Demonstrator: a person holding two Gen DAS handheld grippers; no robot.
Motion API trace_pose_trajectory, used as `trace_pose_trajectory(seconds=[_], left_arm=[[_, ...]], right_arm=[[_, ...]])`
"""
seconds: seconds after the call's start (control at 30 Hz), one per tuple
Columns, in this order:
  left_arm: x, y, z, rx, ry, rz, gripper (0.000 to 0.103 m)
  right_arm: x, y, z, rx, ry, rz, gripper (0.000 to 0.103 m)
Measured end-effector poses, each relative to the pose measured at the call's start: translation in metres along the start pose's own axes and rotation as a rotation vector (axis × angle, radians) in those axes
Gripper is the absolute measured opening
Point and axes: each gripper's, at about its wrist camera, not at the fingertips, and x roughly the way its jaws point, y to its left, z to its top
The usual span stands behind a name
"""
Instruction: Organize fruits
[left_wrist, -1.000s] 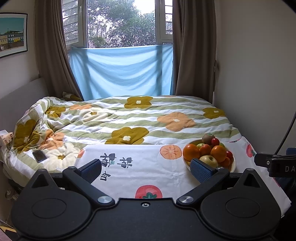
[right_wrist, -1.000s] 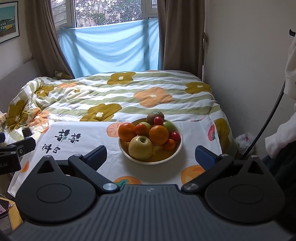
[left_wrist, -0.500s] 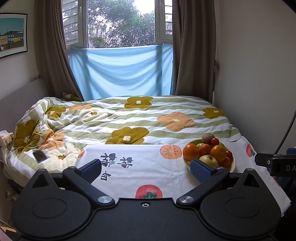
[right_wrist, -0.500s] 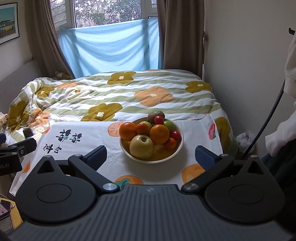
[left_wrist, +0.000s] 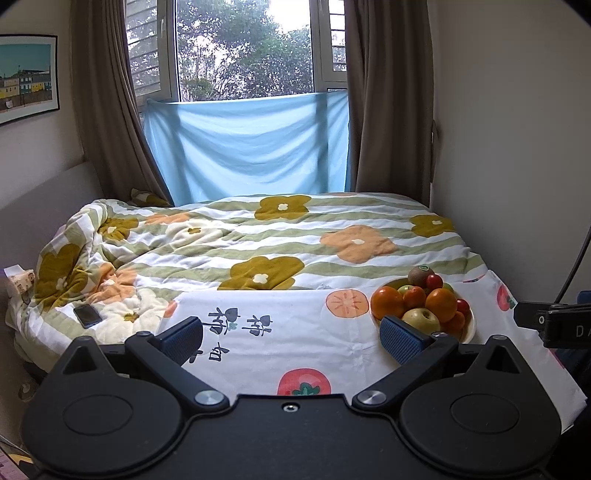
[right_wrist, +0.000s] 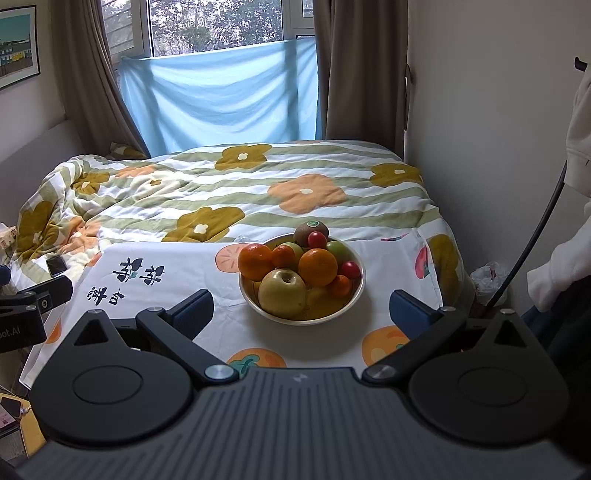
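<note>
R gripper (right_wrist: 301, 308): jaws spread wide, nothing held. Bowl (right_wrist: 354, 295) is seen dead ahead, centred btwn the jaws, on the cloth (right_wrist: 166, 258) over the bed. All fruit is piled in it: apple (right_wrist: 282, 288) nearest, oranges (right_wrist: 317, 266) behind, kiwi (right_wrist: 311, 232) at the back. L gripper (left_wrist: 291, 336): jaws also wide, empty; bowl is offset to its right, beyond the right jaw. R is judged nearer and better lined up. Fits either fruit gathered or still to be sorted out; can't be told.
</note>
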Motion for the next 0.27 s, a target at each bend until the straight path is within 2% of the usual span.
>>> trace_pose_trajectory(seconds=[0.27], left_arm=[[-0.0018, 0.0026, -0.0007, -0.016, -0.009, -0.001, 0.103]], right_arm=[[-0.0005, 0.0017, 0.0, -0.002, -0.002, 0.003, 0.103]])
